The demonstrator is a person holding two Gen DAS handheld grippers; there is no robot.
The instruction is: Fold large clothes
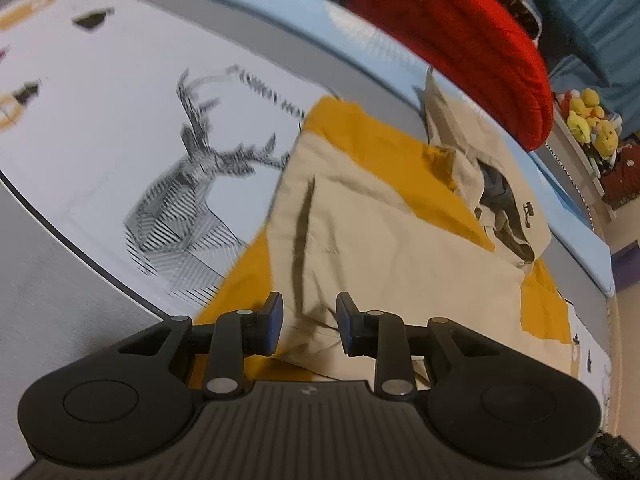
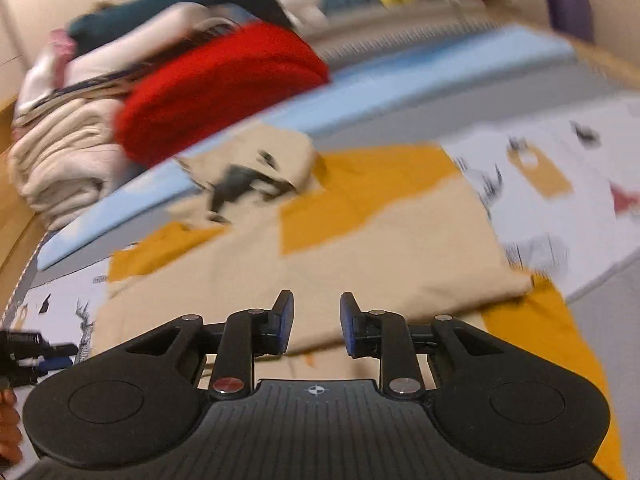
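Beige-and-mustard cotton garment (image 1: 384, 240), spread flat on printed white bedsheet (image 1: 120, 100), lies directly ahead of left gripper (image 1: 309, 322) and right gripper (image 2: 316, 322); both jaws apart, empty.

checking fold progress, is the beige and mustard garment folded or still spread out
Partly folded: the beige and mustard garment has panels doubled over its middle, but lies loose and uneven, mustard edges sticking out on the bedsheet.

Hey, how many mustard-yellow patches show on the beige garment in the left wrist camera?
3: one at its far end, one at the right edge, one at the near left by the left tongs. Folds may hide more.
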